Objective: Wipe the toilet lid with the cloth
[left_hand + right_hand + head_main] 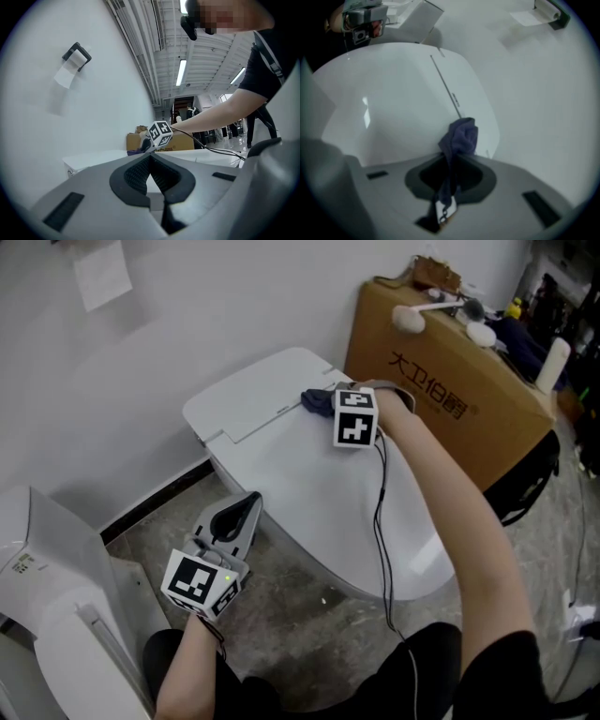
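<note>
So, one white toilet lid [309, 474], concrete floor [300, 615], white wall [187, 315].
The right gripper [452, 161] pinches the one purple cloth [461, 136] at the lid's far end; left gripper [150, 161] closed, empty, near left; one cardboard box [441, 390] far right.

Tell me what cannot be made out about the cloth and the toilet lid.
- Head view: the cloth is mostly hidden behind the marker cube of the right gripper.
- Head view: the person's arm covers the right edge of the toilet lid.
- Right gripper view: print on the cloth's tag is too blurred.
</note>
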`<state>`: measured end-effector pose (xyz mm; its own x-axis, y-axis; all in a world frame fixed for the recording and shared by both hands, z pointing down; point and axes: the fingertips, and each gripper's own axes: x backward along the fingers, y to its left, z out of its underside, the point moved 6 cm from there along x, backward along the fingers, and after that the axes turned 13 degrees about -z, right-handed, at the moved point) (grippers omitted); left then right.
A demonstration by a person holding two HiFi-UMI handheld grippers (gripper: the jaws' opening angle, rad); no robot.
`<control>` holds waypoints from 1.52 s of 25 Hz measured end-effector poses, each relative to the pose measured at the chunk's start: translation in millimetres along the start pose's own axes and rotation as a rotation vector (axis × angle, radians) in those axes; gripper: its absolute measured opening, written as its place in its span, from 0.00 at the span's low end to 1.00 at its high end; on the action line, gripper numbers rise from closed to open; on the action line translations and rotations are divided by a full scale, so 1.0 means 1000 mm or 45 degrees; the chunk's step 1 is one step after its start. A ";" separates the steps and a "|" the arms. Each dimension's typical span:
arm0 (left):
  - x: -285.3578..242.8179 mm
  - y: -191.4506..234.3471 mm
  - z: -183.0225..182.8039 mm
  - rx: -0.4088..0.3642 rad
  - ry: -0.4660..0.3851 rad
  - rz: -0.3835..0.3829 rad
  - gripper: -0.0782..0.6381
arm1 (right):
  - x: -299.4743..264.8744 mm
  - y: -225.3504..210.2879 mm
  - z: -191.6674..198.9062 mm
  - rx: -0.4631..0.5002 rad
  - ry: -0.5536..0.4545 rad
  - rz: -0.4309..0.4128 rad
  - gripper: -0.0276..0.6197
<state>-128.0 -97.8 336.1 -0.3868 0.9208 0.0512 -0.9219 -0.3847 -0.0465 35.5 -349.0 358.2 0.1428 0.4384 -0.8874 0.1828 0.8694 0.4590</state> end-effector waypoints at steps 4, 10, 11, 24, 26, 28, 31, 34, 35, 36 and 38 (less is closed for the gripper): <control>-0.003 -0.001 0.003 -0.003 0.016 0.015 0.12 | 0.006 0.014 -0.002 0.005 0.001 0.016 0.14; -0.005 0.002 0.007 0.016 0.028 0.010 0.12 | 0.015 0.032 -0.006 0.017 -0.006 0.019 0.14; -0.005 0.002 0.008 0.018 0.032 0.011 0.12 | 0.016 0.035 -0.007 0.017 -0.008 0.018 0.14; -0.011 -0.002 0.016 0.006 0.058 0.040 0.12 | 0.041 0.085 -0.016 0.052 0.004 -0.002 0.14; -0.011 -0.003 0.017 0.007 0.062 0.044 0.12 | 0.044 0.091 -0.018 0.051 0.010 -0.009 0.14; -0.011 -0.002 0.017 0.008 0.064 0.044 0.12 | 0.047 0.097 -0.019 0.052 0.010 -0.019 0.14; -0.012 -0.002 0.018 0.007 0.064 0.046 0.12 | 0.053 0.108 -0.022 0.056 0.004 -0.020 0.14; -0.012 -0.003 0.020 0.008 0.072 0.053 0.12 | 0.058 0.120 -0.024 0.053 -0.008 -0.016 0.14; -0.013 -0.004 0.021 0.009 0.073 0.054 0.12 | 0.060 0.124 -0.024 0.052 -0.009 -0.013 0.14; -0.013 -0.004 0.021 0.009 0.075 0.055 0.12 | 0.062 0.127 -0.025 0.052 -0.009 -0.009 0.14; -0.014 -0.003 0.022 0.008 0.077 0.055 0.12 | 0.065 0.134 -0.027 0.057 -0.004 -0.002 0.14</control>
<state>-120.2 -110.6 357.1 -0.4243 0.9054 -0.0109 -0.9045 -0.4244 -0.0412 43.4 -198.0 360.4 0.1452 0.4365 -0.8879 0.2262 0.8590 0.4593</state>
